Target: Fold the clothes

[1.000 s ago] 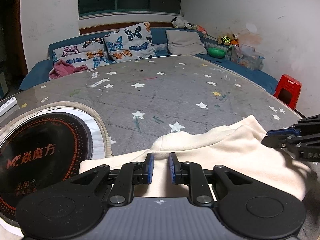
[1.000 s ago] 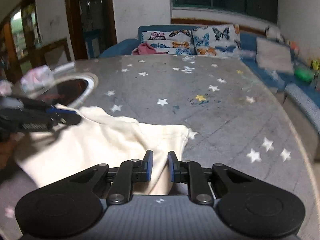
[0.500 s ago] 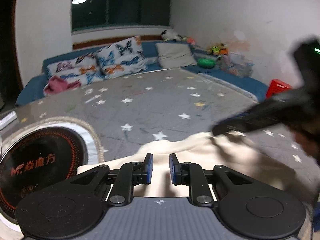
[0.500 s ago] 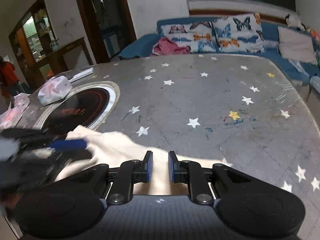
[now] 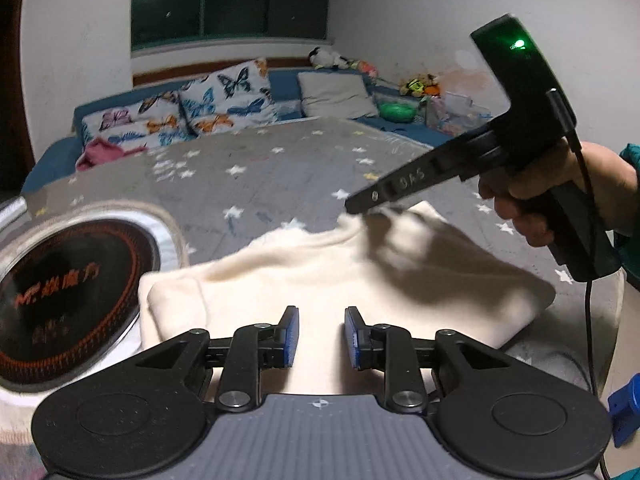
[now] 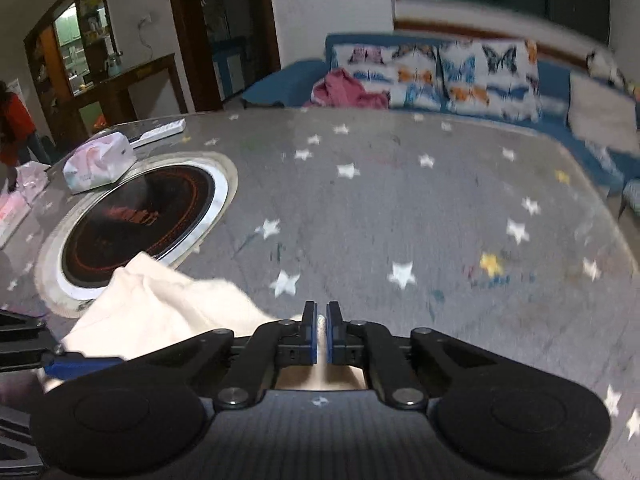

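Since a second ago the right gripper [image 6: 321, 334] has clamped its fingers on the far edge of the cream garment [image 5: 360, 280] and lifted it off the table [image 5: 280, 184]. The left gripper [image 5: 318, 338] has spread wider and hovers above the garment's near part, beside the cooktop [image 5: 60, 296].

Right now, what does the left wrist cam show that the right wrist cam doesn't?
Left wrist only: the person's hand on the right claw's handle, and the open left claw over the cream garment. Right wrist only: the right claw shut on the garment, and a tissue pack. Both: the garment, induction cooktop, starred table.
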Available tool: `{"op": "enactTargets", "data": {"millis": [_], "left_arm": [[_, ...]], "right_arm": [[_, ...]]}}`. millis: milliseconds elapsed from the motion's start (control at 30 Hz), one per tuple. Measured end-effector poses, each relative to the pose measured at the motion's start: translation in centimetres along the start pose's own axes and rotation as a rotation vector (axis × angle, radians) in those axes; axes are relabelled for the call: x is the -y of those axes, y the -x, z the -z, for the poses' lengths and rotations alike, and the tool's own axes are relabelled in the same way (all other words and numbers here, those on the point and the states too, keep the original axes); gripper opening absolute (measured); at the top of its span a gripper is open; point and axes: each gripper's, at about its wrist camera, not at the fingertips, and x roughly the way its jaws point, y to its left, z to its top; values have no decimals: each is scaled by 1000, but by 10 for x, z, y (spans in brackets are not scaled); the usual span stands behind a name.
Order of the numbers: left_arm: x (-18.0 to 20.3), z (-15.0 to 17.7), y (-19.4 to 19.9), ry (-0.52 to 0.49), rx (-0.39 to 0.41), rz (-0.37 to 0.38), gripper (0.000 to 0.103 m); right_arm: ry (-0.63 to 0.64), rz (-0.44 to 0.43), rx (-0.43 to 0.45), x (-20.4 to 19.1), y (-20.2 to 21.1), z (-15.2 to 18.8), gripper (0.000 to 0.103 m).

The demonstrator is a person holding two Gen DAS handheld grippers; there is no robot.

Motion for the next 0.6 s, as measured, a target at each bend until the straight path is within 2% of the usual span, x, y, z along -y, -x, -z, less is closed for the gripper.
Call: {"op": "enactTargets", "data": {"millis": [133,233,367,500,600], "left_arm": [[-4,2,4,16,2,-6,27],[-10,-1,8,33,12,-25,27],[-28,-4,8,78,17,-58,27],[-49,0,3,127,5,-101,27],[-60,-4,5,169,2,-95,26]], "right_arm": [[38,33,2,-4,-11,2,4],[28,48,35,-1,-7,2,4],[42,35,95,-5,19,2,5],[62,-13,90,-15,39,17,5],[73,-27,75,-22,45,31,5]]}}
